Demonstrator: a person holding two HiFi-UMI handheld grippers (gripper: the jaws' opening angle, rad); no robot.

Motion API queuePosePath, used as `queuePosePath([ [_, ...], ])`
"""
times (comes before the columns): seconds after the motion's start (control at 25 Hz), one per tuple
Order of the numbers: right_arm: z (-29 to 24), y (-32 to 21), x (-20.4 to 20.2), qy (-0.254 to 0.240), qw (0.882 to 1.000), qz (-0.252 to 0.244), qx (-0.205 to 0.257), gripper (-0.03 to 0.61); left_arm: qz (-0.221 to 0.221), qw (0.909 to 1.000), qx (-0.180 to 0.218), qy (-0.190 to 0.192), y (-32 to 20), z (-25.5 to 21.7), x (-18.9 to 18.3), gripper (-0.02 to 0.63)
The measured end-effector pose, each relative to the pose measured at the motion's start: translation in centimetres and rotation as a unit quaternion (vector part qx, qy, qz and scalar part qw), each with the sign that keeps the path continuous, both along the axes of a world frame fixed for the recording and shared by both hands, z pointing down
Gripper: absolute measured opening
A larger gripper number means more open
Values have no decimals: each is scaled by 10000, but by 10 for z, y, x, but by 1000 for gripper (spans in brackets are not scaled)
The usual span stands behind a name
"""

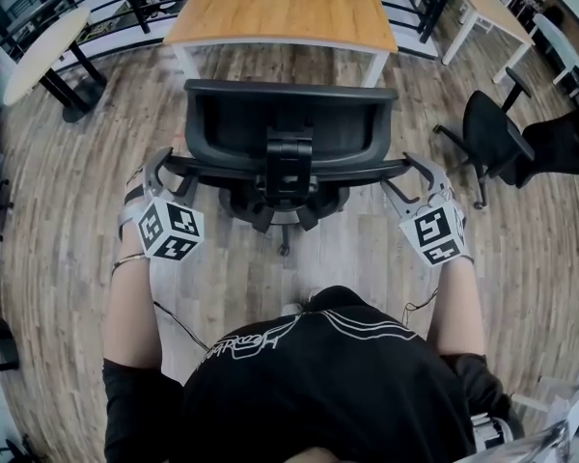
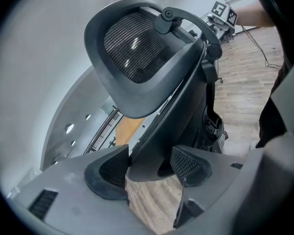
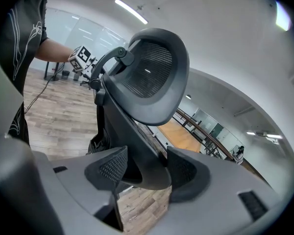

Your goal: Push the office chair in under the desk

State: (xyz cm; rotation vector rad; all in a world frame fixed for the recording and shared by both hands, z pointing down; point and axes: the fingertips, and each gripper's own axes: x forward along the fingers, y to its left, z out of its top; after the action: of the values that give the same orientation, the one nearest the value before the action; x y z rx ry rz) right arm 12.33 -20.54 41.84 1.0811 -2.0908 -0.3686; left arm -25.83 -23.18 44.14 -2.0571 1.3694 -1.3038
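Black office chair [image 1: 288, 123] sits clamped either side by left gripper [image 1: 158, 168] and right gripper [image 1: 418, 173] jaws.

Black short-sleeved shirt [image 1: 318, 384], white line print. Grey left gripper [image 1: 161, 165] and right gripper [image 1: 417, 170] bear black-and-white marker cubes, thin cables [image 1: 179, 324] trailing.

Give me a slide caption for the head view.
From behind, the left gripper and right gripper grip the office chair, which stands short of the wooden desk.

An open office — wooden desks [image 1: 285, 6], black swivel chairs [image 1: 492, 133], plank floor [image 1: 68, 210], strip ceiling lights [image 3: 131, 11].
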Motion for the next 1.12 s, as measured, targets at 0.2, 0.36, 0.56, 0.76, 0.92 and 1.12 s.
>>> queuePosePath([
  [0.2,-1,-19,-2,-11,10000,-45,28,262,-42,10000,30,11,-18,0,-2,261],
  [0.36,-3,-45,-3,-25,10000,-85,19,262,-79,10000,48,20,-41,-3,-3,261],
  [0.56,-5,-78,-3,16,9999,-108,-3,262,-87,9999,49,32,-70,-4,-4,261],
  [0.76,-4,-111,-3,14,9999,-124,11,262,-113,9999,102,46,-103,-4,-4,261],
  [0.92,-3,-142,-4,39,9999,-131,0,262,-133,9999,60,68,-131,-2,-4,261],
  [1.12,-2,-182,2,34,9998,-174,-4,262,-215,9998,38,44,-166,-1,2,261],
])
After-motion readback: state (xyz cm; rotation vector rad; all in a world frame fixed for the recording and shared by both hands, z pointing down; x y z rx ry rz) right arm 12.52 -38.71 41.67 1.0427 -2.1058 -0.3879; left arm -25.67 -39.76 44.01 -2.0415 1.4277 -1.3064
